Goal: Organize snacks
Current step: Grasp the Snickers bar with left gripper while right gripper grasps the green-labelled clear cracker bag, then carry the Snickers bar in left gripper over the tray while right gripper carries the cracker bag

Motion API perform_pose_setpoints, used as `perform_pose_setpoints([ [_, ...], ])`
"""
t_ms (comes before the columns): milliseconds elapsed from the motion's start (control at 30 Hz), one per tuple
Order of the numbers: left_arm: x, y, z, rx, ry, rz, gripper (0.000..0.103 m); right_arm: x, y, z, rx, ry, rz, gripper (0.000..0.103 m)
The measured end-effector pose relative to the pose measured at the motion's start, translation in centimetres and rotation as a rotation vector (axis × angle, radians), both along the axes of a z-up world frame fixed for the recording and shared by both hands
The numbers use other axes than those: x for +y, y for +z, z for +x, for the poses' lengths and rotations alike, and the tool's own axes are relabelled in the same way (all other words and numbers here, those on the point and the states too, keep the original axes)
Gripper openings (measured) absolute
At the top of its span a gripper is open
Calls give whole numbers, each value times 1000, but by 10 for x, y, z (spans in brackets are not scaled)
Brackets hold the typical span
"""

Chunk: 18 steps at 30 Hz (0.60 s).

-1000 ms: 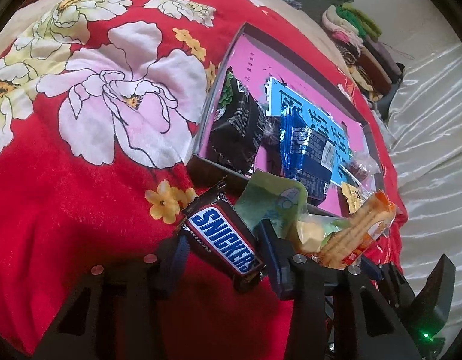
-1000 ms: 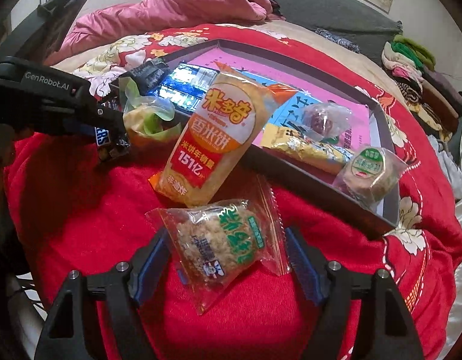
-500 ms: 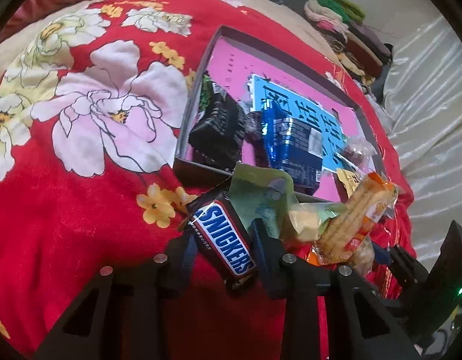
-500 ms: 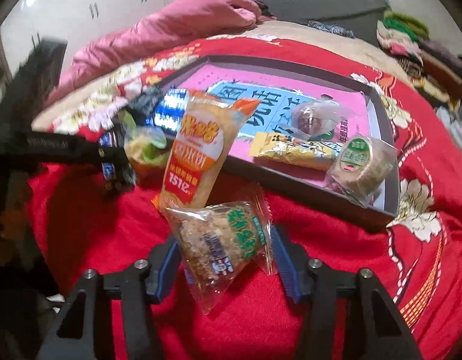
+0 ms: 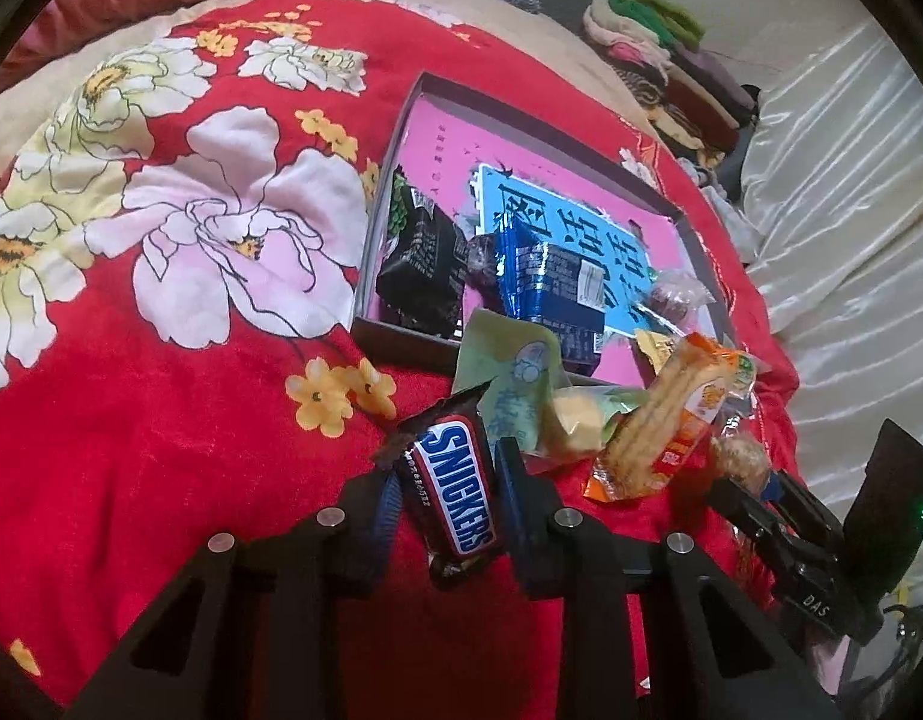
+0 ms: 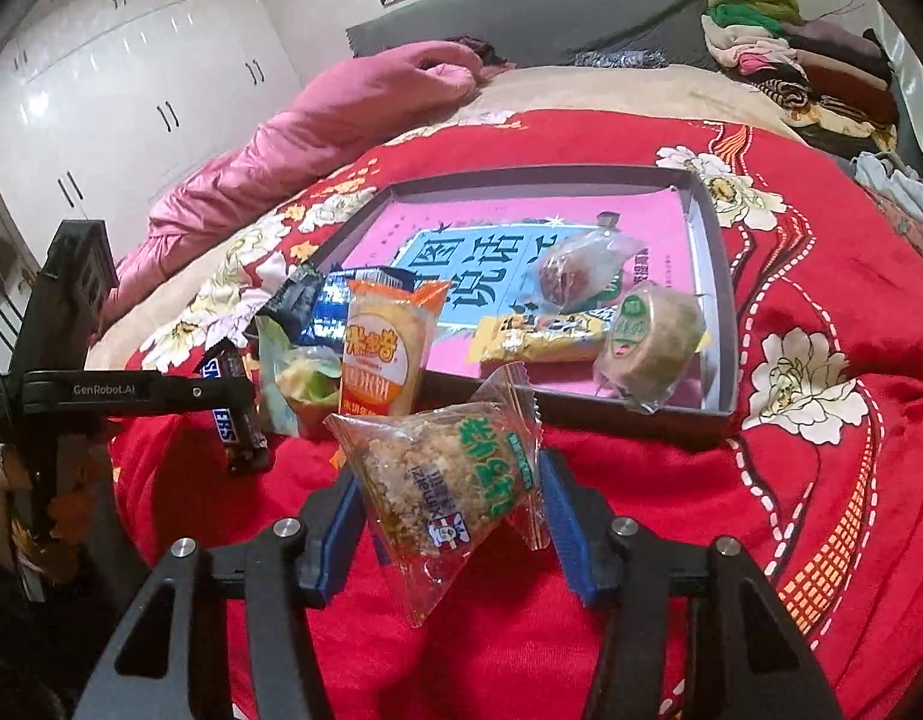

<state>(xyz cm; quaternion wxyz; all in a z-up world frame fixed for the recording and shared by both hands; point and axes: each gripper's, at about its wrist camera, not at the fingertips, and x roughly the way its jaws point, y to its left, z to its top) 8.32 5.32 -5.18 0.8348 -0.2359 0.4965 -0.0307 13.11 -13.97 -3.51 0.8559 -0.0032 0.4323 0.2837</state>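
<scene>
sorting snacks into the tray (image 6: 716, 276), part done.

- in hand, left: snickers bar (image 5: 455, 489), pinched between the pads of the left gripper (image 5: 446, 495), jaws nearly as narrow as they go. bar tilted, off the bedspread (image 5: 161, 420), just short of the tray's near wall.
- in hand, right: clear rice-crisp packet (image 6: 446, 480), clamped at its sides by the right gripper (image 6: 449, 495), jaws about half open around it. packet held above the bedspread, in front of the tray's near wall.
- already in tray, near-left end: black packet (image 5: 422, 264), blue packet (image 5: 551, 276).
- already in tray, right end: round green-label cake (image 6: 653, 330), yellow packet (image 6: 539, 333), clear-wrapped dark sweet (image 6: 572, 276).
- left outside, on the bedspread against the near wall: orange rice-cracker pack (image 6: 386, 354), standing tilted; green-wrapped pastry (image 6: 299, 381) just beside it.
- tray floor: pink and blue printed sheet, much of it bare at the far end; room enough, by my reckoning.

tally: five pieces in, two held, two loose. remaining, as judged: set both held pieces in the tray, then fetch the cracker pack and the pastry.
</scene>
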Motion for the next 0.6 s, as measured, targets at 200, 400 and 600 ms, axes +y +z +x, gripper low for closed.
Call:
perform_pose_setpoints([
  [200, 2, 6, -3, -15, -4, -2, 30, -2, 8, -2, -40, -4, 24, 56],
  [400, 4, 20, -6, -73, 1, 11, 30, -4, 16, -5, -88, -6, 50, 56],
  [600, 8, 41, -6, -163, 4, 14, 30, -7, 22, -6, -119, -19, 67, 56],
])
